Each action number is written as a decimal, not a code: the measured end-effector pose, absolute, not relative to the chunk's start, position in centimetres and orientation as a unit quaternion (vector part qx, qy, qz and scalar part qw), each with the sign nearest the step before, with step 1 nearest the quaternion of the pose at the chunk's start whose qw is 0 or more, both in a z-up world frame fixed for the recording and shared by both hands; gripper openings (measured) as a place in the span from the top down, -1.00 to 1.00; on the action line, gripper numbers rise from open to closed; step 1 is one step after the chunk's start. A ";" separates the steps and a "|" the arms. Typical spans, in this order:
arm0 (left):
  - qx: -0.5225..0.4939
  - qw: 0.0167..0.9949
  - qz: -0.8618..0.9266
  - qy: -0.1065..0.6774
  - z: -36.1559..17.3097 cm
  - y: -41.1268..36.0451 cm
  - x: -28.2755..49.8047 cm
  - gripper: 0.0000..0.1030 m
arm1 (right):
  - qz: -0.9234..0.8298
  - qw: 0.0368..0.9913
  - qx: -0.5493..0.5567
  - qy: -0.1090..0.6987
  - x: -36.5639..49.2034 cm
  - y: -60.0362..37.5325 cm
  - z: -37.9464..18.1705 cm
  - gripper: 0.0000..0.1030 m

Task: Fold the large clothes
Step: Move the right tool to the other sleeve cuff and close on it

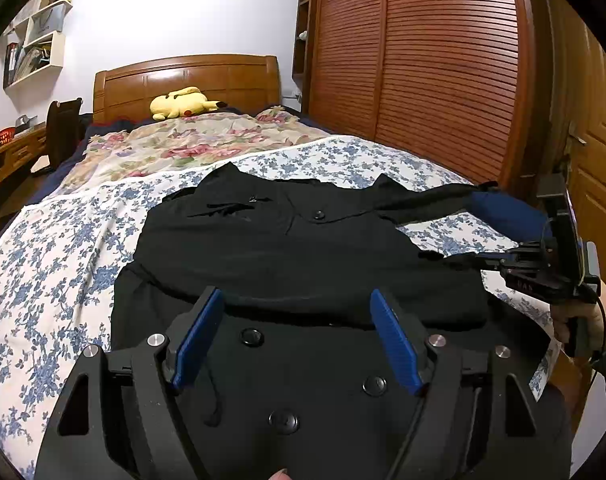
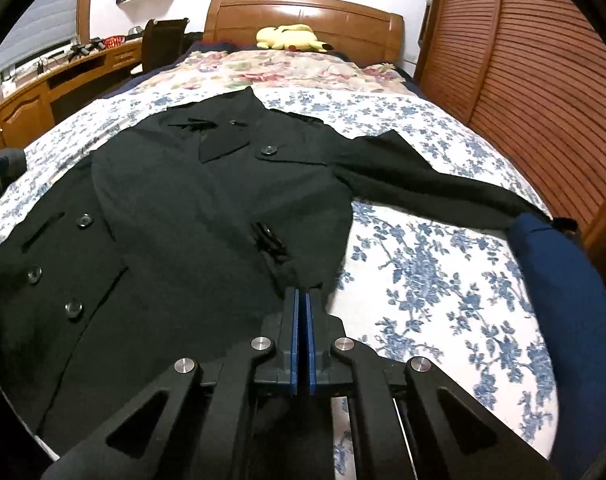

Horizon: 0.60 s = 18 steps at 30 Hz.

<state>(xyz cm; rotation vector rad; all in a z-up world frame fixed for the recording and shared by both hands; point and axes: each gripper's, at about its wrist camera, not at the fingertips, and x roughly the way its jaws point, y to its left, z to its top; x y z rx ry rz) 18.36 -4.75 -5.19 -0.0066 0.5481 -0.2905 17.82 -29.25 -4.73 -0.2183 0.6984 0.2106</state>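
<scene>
Black coat (image 2: 207,216) hem cut off

Far ahead of the jaws: yellow plush toy (image 1: 183,103) against wooden headboard (image 1: 187,80); floral quilt (image 1: 191,142) nearer; louvered wardrobe (image 1: 415,60) right; wall shelves (image 1: 39,36) left.

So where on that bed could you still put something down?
Bare blue-flowered sheet lies between the black coat, its outstretched sleeve and the navy pillow. Another strip runs left of the coat. The middle is covered.
</scene>
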 end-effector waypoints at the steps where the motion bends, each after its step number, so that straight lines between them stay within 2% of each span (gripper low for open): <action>1: -0.004 0.953 -0.144 0.268 -5.1 -4.7 18.3 -0.49 | 0.100 0.928 -0.109 0.341 17.7 -29.3 -4.4 0.94; 7: -0.007 0.955 -0.143 0.258 -4.4 -4.6 18.1 -0.49 | 0.088 0.928 -0.108 0.345 17.4 -29.8 -2.7 0.92; 9: -0.006 0.956 -0.148 0.253 -4.2 -4.6 17.8 -0.49 | 0.081 0.929 -0.111 0.344 17.4 -30.0 -2.1 0.82; 12: 0.000 0.957 -0.152 0.247 -4.0 -4.7 17.5 -0.49 | 0.071 0.930 -0.109 0.342 17.6 -30.4 -1.4 0.51; 14: 0.004 0.958 -0.154 0.244 -3.9 -4.8 17.4 -0.49 | 0.066 0.930 -0.108 0.344 18.0 -30.7 -0.9 0.09; 18: 0.004 0.958 -0.159 0.240 -3.8 -5.0 17.3 -0.49 | 0.057 0.932 -0.099 0.345 19.1 -31.6 -0.3 -0.10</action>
